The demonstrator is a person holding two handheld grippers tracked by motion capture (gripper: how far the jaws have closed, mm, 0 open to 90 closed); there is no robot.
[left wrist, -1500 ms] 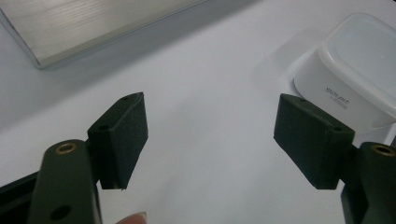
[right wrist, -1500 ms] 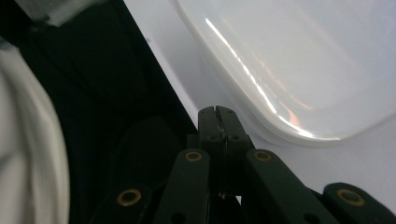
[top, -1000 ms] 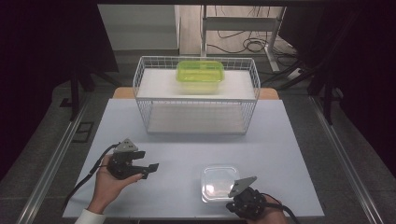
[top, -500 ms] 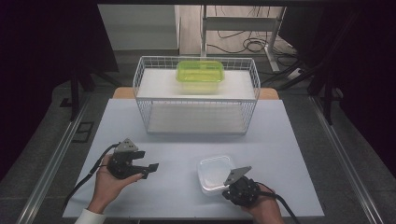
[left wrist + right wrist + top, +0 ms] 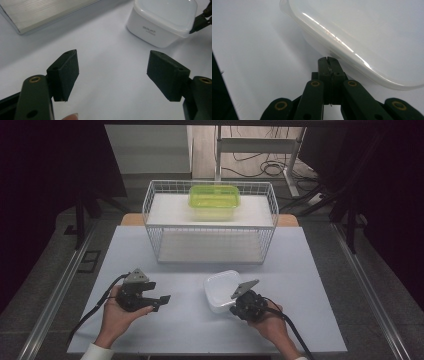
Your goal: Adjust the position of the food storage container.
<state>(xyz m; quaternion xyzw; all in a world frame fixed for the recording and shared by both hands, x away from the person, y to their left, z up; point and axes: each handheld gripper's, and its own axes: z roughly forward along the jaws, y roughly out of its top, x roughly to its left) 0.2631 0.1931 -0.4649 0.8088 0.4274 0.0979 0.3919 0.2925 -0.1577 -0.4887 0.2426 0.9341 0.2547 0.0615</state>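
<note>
**Closed right tool pushes the white container toward the middle of the worktop**

Since the earlier high view, the white lidded container (image 5: 223, 290) has slid to the left and a little toward the wire basket, and the right tool (image 5: 235, 300) came along with it. The left tool (image 5: 159, 301) kept its place.

High view: the container lies on the pale worktop (image 5: 310, 285), between the two tools and in front of the wire basket (image 5: 210, 222). The right tool touches its near right side. A green container (image 5: 214, 200) stands on the upper shelf of the basket, well apart from the work. Nothing lies between the container and the left tool.

Left gripper view: the left tool (image 5: 112, 72) is open, with only bare worktop between its pads. The white container (image 5: 162, 21) is ahead and to the right, and the tip of the other tool touches its side there.

Right gripper view: the right tool (image 5: 329, 62) has its jaws pressed together and holds nothing. Its tip sits just under the clear rim of the container's lid (image 5: 352, 42), against the wall.

My judgement is that the push can fail in two ways. The narrow tip presses away from the middle of the wall, so the container may turn instead of sliding straight. The tip may also slip up under the rim and lift the lid or tip the box. If the push goes on too far, the basket stands in the way.
</note>
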